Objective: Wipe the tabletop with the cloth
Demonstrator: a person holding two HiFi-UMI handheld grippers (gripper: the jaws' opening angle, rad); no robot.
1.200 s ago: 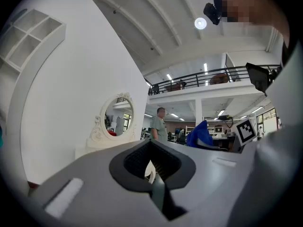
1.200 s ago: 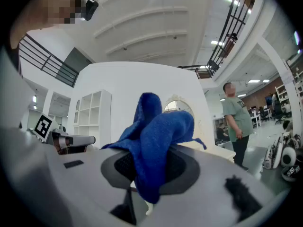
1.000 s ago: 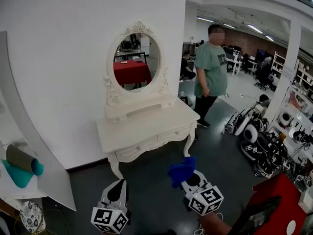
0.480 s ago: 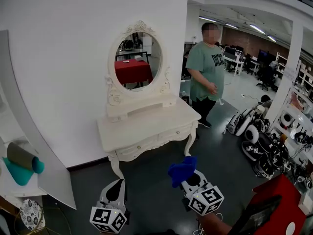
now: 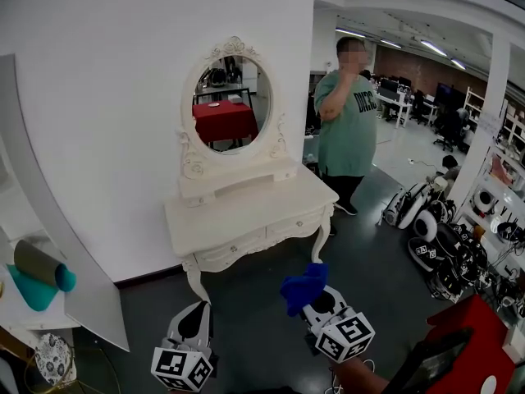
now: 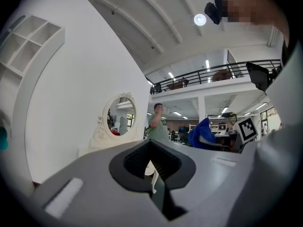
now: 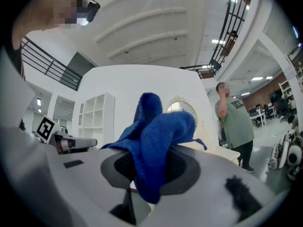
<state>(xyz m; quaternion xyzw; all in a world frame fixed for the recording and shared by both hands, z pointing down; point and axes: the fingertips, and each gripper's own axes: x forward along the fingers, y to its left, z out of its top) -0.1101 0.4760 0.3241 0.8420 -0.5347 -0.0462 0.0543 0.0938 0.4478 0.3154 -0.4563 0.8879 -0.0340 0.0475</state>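
Observation:
A white dressing table (image 5: 246,212) with an oval mirror (image 5: 228,105) stands against the white wall ahead; its top is bare. My right gripper (image 5: 310,295) is low in the head view, short of the table, shut on a bunched blue cloth (image 5: 303,286). In the right gripper view the blue cloth (image 7: 154,143) fills the jaws of the right gripper (image 7: 151,174). My left gripper (image 5: 195,318) hangs beside it at lower left, jaws closed together with nothing between them, as the left gripper view shows at the left gripper (image 6: 154,167).
A person in a green shirt (image 5: 351,121) stands just right of the table, one hand raised. Robot parts (image 5: 447,249) lie on the dark floor at right. A red box (image 5: 459,343) sits at lower right. A white shelf unit (image 5: 41,245) with a teal roll (image 5: 37,277) is at left.
The person in green has stepped closer to the table and raised a hand to the head. Both grippers stay almost still.

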